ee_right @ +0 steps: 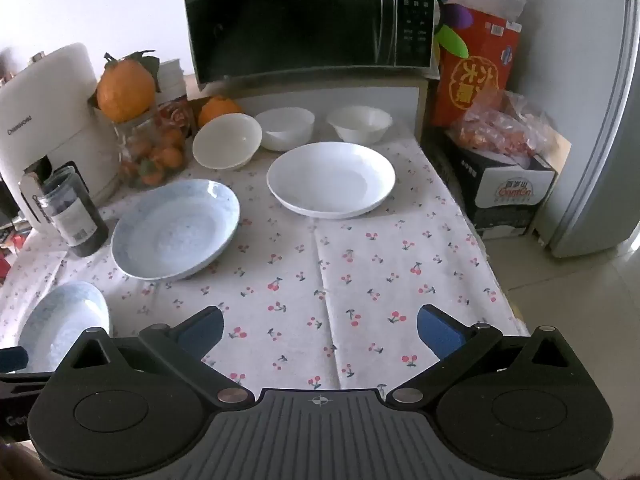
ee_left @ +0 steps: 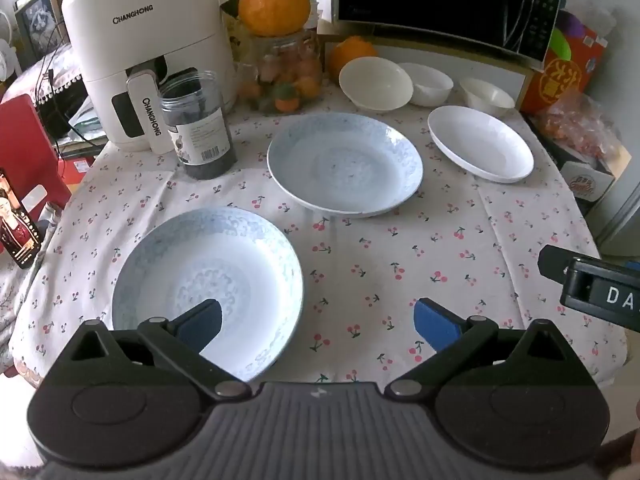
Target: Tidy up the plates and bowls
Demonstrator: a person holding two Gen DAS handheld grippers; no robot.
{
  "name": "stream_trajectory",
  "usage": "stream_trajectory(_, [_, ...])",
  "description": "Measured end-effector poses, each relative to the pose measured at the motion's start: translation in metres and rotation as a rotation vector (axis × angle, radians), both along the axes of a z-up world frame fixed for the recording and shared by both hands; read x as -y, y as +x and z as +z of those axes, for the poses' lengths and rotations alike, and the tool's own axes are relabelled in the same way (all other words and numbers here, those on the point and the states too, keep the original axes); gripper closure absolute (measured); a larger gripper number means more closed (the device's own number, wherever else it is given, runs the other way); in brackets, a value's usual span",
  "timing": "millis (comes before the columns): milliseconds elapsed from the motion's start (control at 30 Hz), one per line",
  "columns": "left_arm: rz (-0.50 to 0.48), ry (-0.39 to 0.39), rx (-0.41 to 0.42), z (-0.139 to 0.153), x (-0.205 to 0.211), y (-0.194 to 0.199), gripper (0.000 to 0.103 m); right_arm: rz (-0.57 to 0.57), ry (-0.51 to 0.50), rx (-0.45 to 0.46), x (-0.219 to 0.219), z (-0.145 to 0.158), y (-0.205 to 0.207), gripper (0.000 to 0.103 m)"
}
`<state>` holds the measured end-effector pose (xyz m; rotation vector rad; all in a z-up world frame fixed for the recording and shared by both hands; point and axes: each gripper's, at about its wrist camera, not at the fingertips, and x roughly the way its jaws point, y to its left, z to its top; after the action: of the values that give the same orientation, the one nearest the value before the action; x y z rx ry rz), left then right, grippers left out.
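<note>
Left gripper [ee_left: 318, 322] and right gripper [ee_right: 320, 330] hover wide and empty; nearest blue plate [ee_left: 224, 264] at eight o'clock, seemingly untouched.

Air fryer [ee_left: 148, 52], microwave [ee_left: 448, 0], oranges [ee_left: 274, 2], perhaps snacks [ee_right: 496, 132].

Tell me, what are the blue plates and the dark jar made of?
Blue plates: probably glazed ceramic, judging by the glossy, patterned surface.
Dark jar: probably clear plastic; dark contents show through above a paper label.
</note>
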<state>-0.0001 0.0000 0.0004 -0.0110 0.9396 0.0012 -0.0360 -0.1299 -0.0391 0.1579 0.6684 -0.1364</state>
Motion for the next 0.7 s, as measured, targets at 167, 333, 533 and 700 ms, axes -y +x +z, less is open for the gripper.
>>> stream_trajectory(167, [-0.012,0.016,-0.006,-0.0005,0.0021,0.0031,0.000,0.005,-0.010,-0.006,0.0038,-0.0033,0.0002,0.000])
stream_trajectory(333, [-0.016,0.029,0.007,-0.0025,0.0056,0.0005,0.000,-0.008,-0.029,-0.006,-0.0027,-0.0064,0.0038,0.000])
stream_trajectory(533, [-0.016,0.026,0.006,-0.0011,0.0048,0.0009,0.000,-0.006,-0.012,-0.015,0.0012,-0.0050,0.0045,0.000])
stream_trajectory(700, [-0.018,0.025,0.006,-0.0009,0.0045,0.0011,0.000,-0.002,-0.014,-0.015,-0.0009,-0.0066,0.0041,0.000])
